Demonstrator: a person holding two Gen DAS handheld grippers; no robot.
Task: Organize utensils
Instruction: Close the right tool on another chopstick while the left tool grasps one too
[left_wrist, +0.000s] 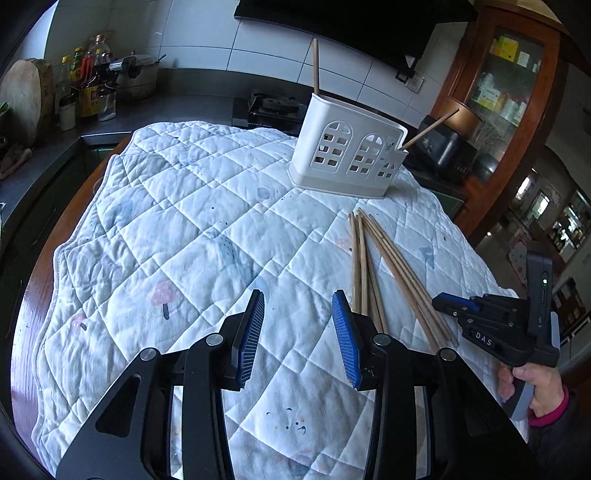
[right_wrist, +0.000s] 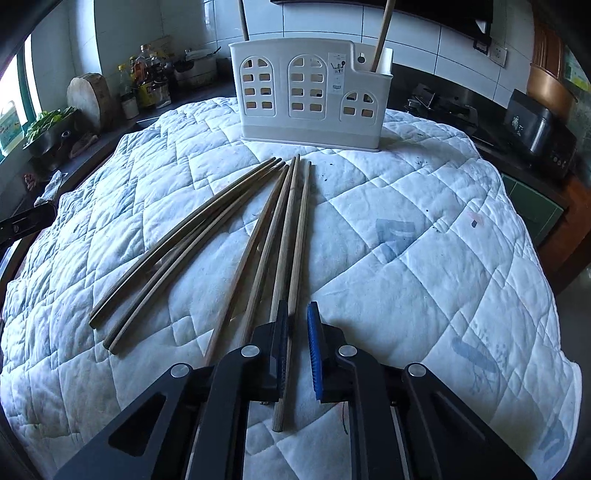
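Chopsticks (right_wrist: 236, 229) lie loose on the quilted cloth (right_wrist: 424, 240), near side of the white holder (right_wrist: 310, 92). Right gripper (right_wrist: 297, 332) is clenched on one chopstick (right_wrist: 295, 236); left gripper (left_wrist: 297, 308) hangs released over bare cloth.

Cool daylight from a left window (right_wrist: 14, 122); sharp centres, fisheye-bent dark edges.

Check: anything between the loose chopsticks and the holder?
Nothing; in the right wrist view bare quilt separates the chopsticks from the holder.
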